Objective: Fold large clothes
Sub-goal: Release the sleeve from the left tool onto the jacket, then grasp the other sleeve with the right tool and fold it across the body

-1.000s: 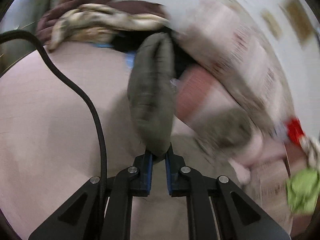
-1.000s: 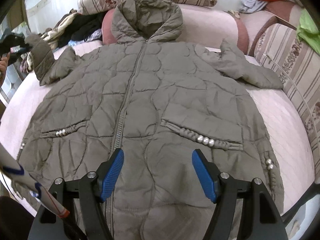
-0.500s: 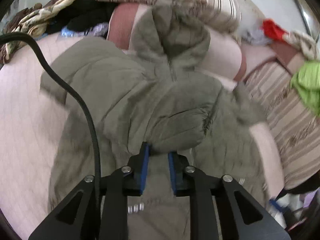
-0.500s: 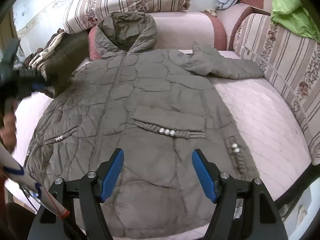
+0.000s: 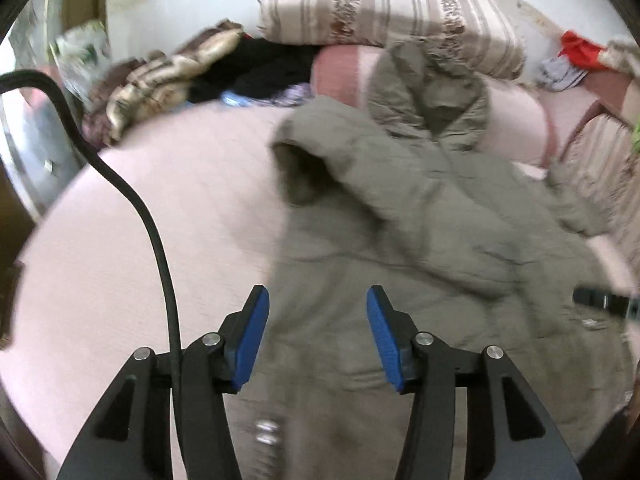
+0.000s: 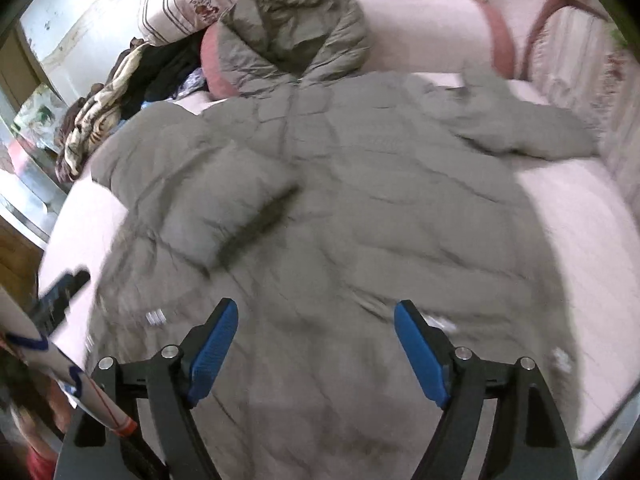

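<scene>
Left wrist view: the left gripper (image 5: 314, 334) hangs with jaws apart, empty, over the coat (image 5: 400, 280) spread on the bed (image 5: 160, 220); one sleeve (image 5: 360, 168) lies folded inward across the chest.

Right wrist view: the right gripper (image 6: 316, 354) is likewise spread and empty above the hem, probably ready for the outstretched sleeve (image 6: 528, 132) toward the bed's right edge.

The left claw (image 5: 316, 336) is showing two matte black angular arms with triangular cut-outs, silver round screw heads at the joints, and ribbed blue pads (image 5: 250, 342) lining the inner faces of its fingers, while a black cable (image 5: 160, 248) is curving down into its left side. The right claw (image 6: 316, 354) is wearing the same black frame, silver screws and blue pads (image 6: 420, 356).
</scene>
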The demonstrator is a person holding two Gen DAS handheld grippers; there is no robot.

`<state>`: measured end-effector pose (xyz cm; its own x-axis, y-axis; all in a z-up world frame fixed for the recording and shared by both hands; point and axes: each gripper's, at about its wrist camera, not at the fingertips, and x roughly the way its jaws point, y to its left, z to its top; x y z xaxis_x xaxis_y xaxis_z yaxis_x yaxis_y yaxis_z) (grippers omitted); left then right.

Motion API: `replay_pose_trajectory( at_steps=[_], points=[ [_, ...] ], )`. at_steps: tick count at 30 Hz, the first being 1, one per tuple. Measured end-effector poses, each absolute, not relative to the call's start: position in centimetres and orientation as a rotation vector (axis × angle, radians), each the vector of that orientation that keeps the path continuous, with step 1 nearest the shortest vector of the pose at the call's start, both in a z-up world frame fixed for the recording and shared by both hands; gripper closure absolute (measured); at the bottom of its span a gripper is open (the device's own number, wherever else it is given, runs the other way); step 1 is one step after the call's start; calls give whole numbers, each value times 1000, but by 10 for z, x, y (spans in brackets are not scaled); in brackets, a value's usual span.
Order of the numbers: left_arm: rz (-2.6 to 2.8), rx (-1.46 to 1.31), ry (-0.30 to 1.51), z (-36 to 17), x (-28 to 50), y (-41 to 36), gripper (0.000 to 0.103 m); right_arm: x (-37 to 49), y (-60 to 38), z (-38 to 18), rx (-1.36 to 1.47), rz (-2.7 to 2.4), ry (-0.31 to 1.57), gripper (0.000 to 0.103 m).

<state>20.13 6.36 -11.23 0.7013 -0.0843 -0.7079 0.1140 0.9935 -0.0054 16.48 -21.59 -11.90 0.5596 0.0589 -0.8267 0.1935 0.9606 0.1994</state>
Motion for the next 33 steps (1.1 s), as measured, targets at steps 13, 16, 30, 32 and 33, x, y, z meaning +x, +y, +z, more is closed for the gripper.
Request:
replay_pose_trajectory(
  at_steps=[13,16,30,32,33],
  points=[
    [-114,-79,857,-118,223,86,53,291,-177,-144,376,24,1068,88],
    [-124,-80,877,-121,225,80,53,294,-192,-120,291,-38,1030,94],
    [-162,1,933,-140,233,37,49,322,-348,-105,113,-581,1004,98],
    [-167,-7,945,-142,235,33,49,309,-356,-100,173,-557,980,81],
    [-172,-11,953,-143,236,31,49,303,-359,-99,195,-542,972,66]
  ],
)
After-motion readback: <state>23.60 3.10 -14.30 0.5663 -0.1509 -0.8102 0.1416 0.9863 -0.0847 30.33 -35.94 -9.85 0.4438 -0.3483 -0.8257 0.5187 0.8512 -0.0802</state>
